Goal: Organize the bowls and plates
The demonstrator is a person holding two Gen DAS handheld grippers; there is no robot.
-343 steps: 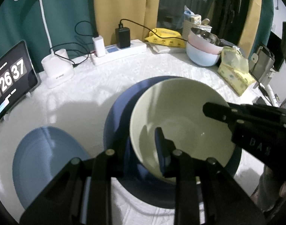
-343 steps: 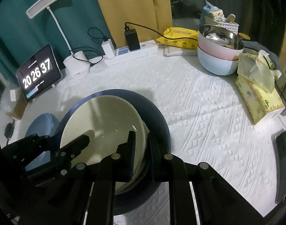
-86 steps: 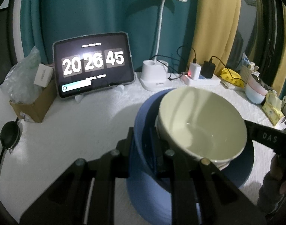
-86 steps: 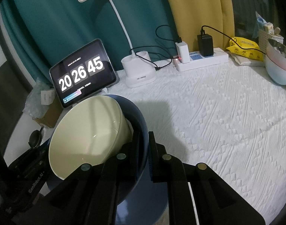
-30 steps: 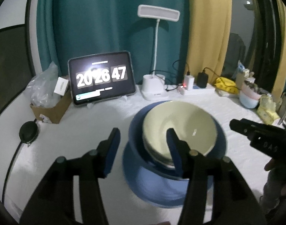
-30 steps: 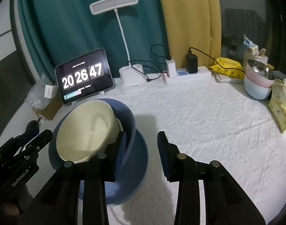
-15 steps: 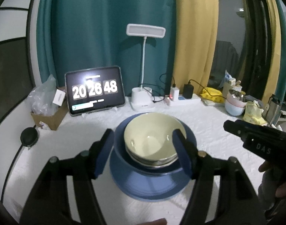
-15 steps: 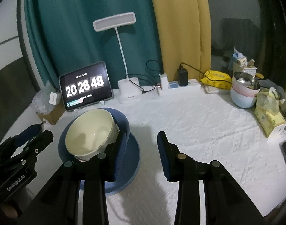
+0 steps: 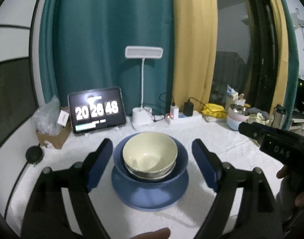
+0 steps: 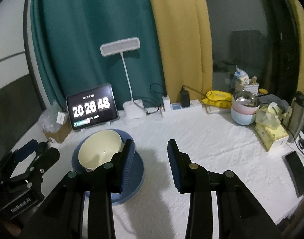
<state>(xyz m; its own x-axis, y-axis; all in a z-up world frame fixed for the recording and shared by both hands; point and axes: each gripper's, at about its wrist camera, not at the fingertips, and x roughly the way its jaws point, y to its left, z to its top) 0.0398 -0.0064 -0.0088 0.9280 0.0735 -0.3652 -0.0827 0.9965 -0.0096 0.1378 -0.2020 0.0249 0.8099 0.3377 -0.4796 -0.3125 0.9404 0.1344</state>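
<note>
A cream bowl point(image 9: 150, 152) sits nested in a dark blue bowl point(image 9: 180, 166), which rests on a blue plate point(image 9: 150, 197) on the white tablecloth. The stack also shows in the right wrist view, with the cream bowl point(image 10: 99, 151) above the blue plate point(image 10: 136, 171). My left gripper point(image 9: 152, 163) is open and empty, raised above and in front of the stack. My right gripper point(image 10: 150, 163) is open and empty, to the right of the stack. The right gripper's body point(image 9: 275, 141) shows at the right of the left wrist view.
A tablet clock point(image 9: 97, 111), a desk lamp point(image 9: 143, 117) and a power strip point(image 9: 184, 117) line the back edge. Stacked pastel bowls point(image 10: 243, 111), tissue packs point(image 10: 271, 127), a flask point(image 10: 297, 111) and a phone point(image 10: 296, 173) are at the right. A cardboard box point(image 9: 52, 135) is at the left.
Both grippers let go of the dark blue bowl, opened and drew back and up from the stack. The stack now rests on the blue plate.
</note>
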